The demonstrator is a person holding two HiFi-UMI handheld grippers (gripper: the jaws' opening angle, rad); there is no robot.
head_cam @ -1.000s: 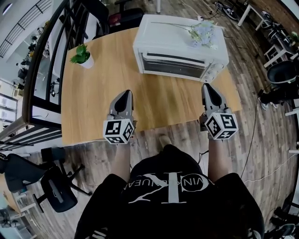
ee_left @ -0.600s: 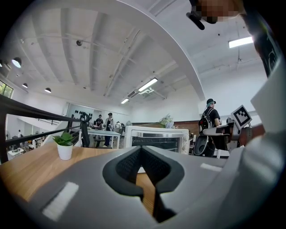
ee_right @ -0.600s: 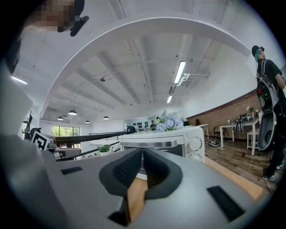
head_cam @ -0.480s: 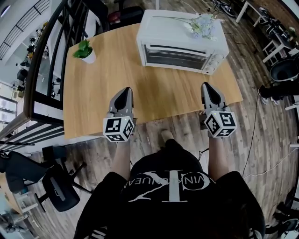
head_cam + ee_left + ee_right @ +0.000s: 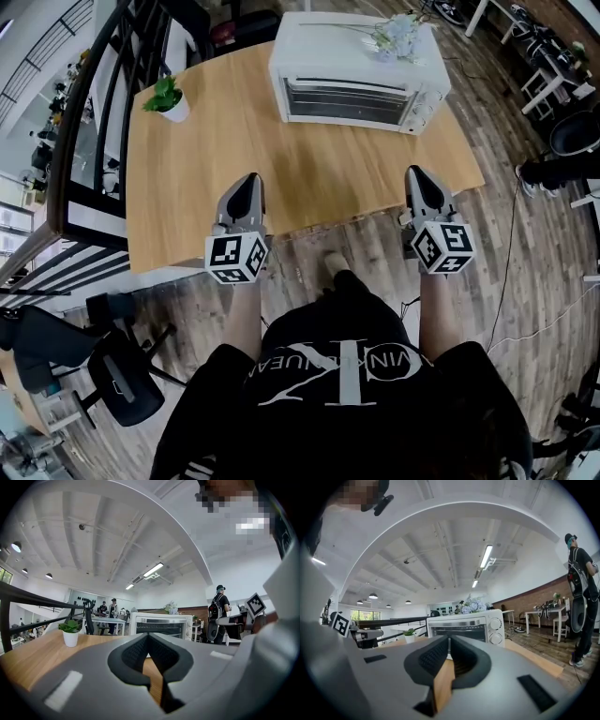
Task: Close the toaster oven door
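Toaster oven door (image 5: 352,99) is shut; left tool (image 5: 247,180) and right tool (image 5: 415,172) have jaws together.

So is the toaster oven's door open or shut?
Shut. The toaster oven door sits upright, flush with the oven's front, and nothing folds down onto the table.

Toaster oven (image 5: 328,56) dial marks, upper centre: too small for us to read. Our hands hidden beneath left gripper (image 5: 250,180) and right gripper (image 5: 414,173). Chair (image 5: 120,382), lower left, cut by frame edge
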